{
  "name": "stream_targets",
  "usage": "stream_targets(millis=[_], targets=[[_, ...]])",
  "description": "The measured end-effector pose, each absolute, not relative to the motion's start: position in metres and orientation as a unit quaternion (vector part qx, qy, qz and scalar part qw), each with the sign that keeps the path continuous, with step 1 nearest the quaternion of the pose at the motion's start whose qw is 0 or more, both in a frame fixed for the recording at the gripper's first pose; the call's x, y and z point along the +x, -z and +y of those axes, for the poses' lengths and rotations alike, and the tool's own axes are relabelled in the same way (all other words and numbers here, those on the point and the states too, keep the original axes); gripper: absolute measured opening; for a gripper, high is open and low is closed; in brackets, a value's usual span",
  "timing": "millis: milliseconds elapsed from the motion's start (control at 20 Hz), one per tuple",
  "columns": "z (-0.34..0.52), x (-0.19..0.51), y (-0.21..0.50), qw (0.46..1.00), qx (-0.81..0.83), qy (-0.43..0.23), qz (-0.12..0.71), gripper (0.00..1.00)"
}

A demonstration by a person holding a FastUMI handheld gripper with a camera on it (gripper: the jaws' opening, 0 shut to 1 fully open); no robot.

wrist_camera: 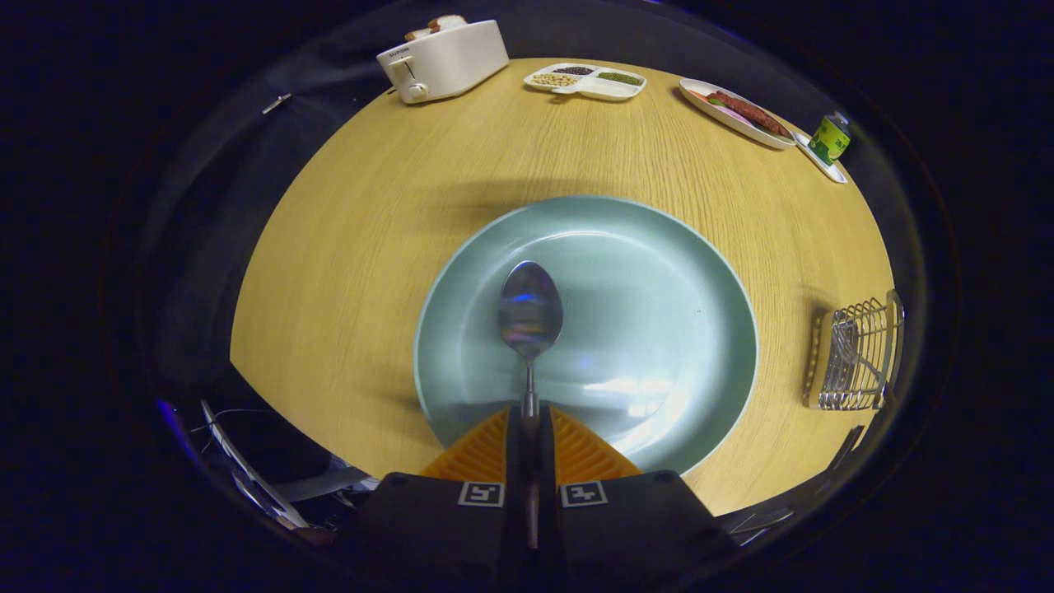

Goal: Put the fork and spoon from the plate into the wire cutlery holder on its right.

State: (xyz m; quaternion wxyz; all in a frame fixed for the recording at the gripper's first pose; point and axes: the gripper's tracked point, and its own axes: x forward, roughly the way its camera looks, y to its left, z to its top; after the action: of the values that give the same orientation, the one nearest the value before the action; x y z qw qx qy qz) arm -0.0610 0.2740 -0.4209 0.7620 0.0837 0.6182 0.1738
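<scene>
My gripper (529, 414) is shut on the handle of a metal spoon (530, 311), both fingers pressing on it. The spoon's bowl sticks out straight ahead of the fingertips, over the pale green plate (659, 272). The plate lies on the wooden table directly beyond and under the fingers. The wire cutlery holder (856, 356) stands on the table to the plate's right, and the fork (841, 346) seems to lie inside it, its tines showing through the wires.
Along the far edge of the round wooden table (370, 247) stand a white toaster (445, 58) with bread, a divided dish of beans (586, 81), an oval plate with sausages (737, 111) and a green can (830, 138).
</scene>
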Motion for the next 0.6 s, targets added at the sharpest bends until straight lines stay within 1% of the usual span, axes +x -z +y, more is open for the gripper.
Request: stream_targets(millis=[250,600], targets=[[0.238,-0.049,0.387,0.774,0.083,-0.194,0.597,0.10],[0.156,-0.040,0.329,0.766,0.088,-0.228,0.595,0.10]])
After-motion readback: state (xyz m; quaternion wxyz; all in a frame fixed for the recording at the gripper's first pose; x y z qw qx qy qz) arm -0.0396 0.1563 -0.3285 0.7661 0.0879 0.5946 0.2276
